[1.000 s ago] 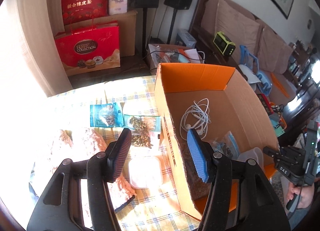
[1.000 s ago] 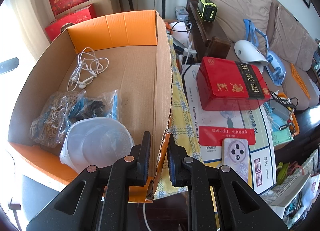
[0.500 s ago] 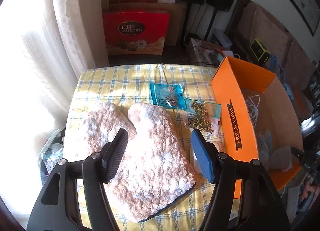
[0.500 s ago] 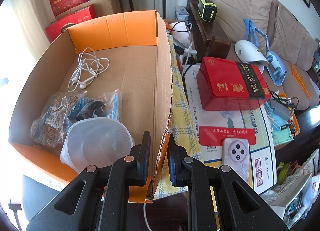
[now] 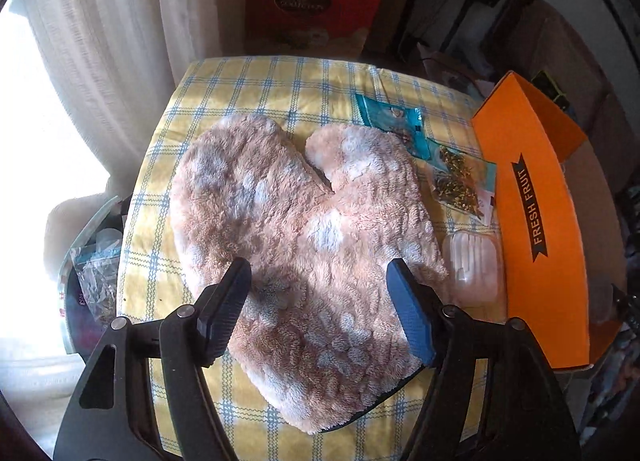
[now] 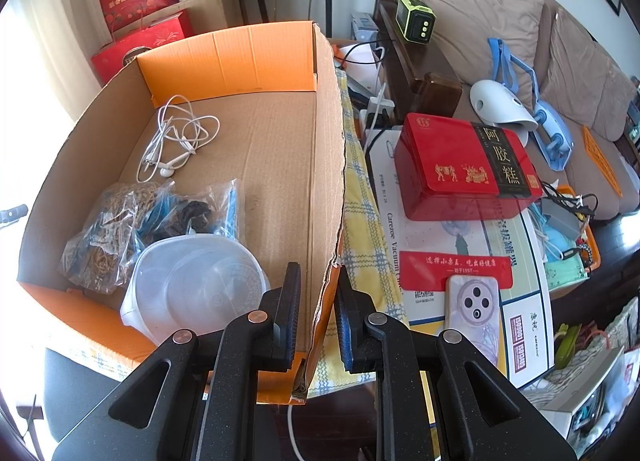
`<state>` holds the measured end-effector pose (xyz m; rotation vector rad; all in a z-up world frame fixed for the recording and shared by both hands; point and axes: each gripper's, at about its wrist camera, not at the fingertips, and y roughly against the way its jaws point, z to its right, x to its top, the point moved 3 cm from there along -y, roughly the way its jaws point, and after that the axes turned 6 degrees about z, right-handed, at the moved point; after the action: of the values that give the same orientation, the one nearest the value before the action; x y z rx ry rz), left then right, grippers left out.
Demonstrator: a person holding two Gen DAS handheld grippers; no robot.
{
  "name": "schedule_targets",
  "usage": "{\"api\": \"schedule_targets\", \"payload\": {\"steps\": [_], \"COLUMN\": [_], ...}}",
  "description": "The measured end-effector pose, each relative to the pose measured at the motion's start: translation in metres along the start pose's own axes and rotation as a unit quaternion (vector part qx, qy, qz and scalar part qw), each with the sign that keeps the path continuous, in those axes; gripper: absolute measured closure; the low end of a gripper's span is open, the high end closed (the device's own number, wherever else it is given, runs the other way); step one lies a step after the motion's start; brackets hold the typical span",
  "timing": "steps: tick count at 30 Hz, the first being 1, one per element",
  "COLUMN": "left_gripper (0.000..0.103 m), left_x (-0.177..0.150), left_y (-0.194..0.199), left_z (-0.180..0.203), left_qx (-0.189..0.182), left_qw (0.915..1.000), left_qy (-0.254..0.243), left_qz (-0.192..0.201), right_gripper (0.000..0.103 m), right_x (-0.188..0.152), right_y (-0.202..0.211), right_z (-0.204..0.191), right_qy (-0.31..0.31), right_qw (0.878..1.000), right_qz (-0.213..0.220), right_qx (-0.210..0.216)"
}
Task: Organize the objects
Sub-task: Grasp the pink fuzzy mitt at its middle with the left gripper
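A: What's changed?
B: The left gripper (image 5: 318,313) has swung away from the box (image 5: 532,217) to hang spread wide and empty over the fluffy mitts (image 5: 304,221) on the checked cloth (image 5: 256,81). Probably they go in next.
A: And the right gripper (image 6: 317,311)?
B: Unmoved, pinching the box's corrugated wall; earphones (image 6: 176,141) and a plastic bowl (image 6: 196,285) lie inside.

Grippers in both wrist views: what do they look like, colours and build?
Both are matte black plastic with open triangular cutouts and round silver pivot pins. The left gripper has one black ribbed finger pad and one blue pad; the right gripper shows the same pairing. No cables or markings show.
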<state>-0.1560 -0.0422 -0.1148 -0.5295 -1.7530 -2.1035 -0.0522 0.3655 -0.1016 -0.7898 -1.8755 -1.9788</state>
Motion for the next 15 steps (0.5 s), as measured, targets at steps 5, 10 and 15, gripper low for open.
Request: {"api": "schedule_targets", "payload": {"steps": [5,10,15], "left_gripper": [0.037,0.079,0.098], "left_x": [-0.007,-0.011,-0.010], "left_y": [-0.012,-0.020,-0.019], "left_z": [0.013,0.017,0.013], "left_qx": [0.010,-0.006,-0.018], "left_qw": [0.9997,0.9994,0.9995], "left_qy": [-0.022,-0.026,-0.020], "left_qz": [-0.010,-0.022,-0.019], "right_gripper": [0.086,0.086,0.086], "right_x": [0.000,0.000,0.000], "right_y": [0.000,0.000,0.000], "right_z": [0.000,0.000,0.000], "right_qy": [-0.002,-0.001,-0.002], "right_qw": [1.000,1.000,1.000], "right_qz": [0.000,0.000,0.001], "right_qx": [0.000,0.000,0.001]}}
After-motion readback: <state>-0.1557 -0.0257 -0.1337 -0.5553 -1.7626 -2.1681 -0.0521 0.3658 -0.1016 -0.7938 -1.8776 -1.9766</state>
